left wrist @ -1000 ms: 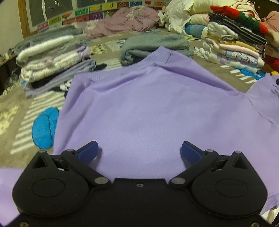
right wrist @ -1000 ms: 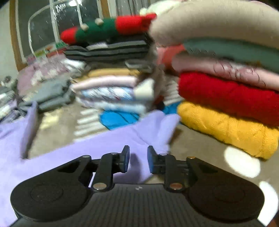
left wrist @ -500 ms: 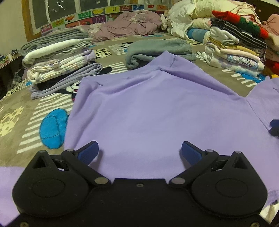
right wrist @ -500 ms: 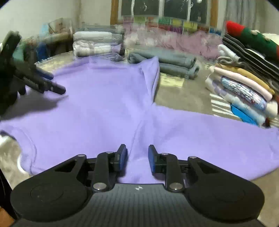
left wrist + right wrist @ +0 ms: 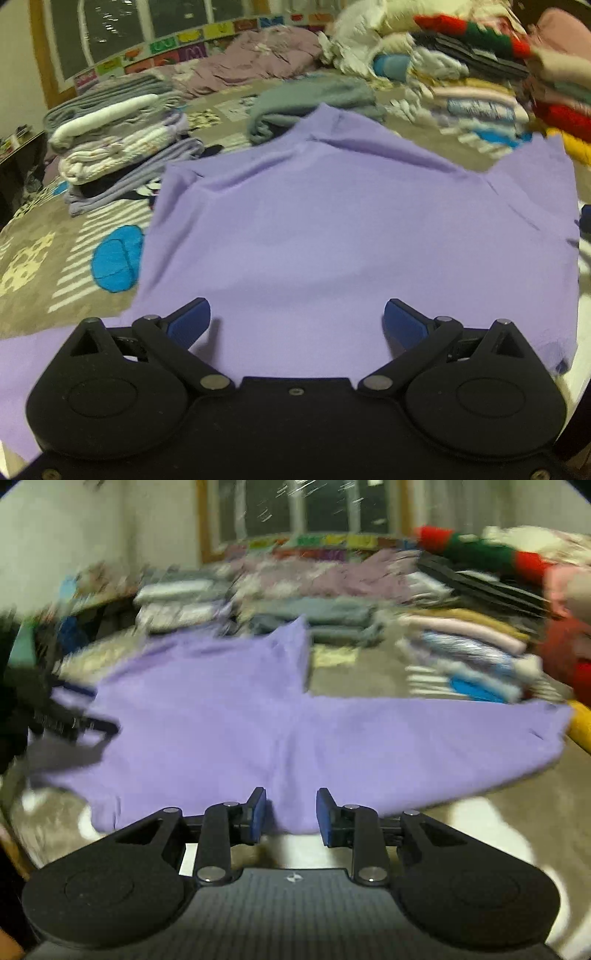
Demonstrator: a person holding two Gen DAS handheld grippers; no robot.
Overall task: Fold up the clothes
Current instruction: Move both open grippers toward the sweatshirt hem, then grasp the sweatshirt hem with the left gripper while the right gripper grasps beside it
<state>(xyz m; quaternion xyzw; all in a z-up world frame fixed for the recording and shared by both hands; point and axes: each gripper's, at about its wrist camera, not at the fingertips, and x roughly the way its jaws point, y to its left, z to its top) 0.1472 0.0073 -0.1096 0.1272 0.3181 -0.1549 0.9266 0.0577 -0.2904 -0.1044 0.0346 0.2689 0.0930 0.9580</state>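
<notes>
On the bed: a purple top (image 5: 332, 229) spread flat, both grippers at its near hem.

Left gripper (image 5: 297, 321) hangs over the body, jaws wide, holding nothing. Right gripper (image 5: 290, 812) sits at the hem edge, jaws narrow but parted, also holding nothing, though blur hides detail. One sleeve (image 5: 443, 731) runs out rightward, its long axis crosswise, so I judge the right gripper nearer to it. Folded stacks (image 5: 122, 147) flank the top.

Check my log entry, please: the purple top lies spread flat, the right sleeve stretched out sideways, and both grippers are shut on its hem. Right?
Not quite: both grippers are open. The left gripper gapes wide in the left wrist view, and the right gripper stands parted, holding nothing. The purple top does lie spread.
</notes>
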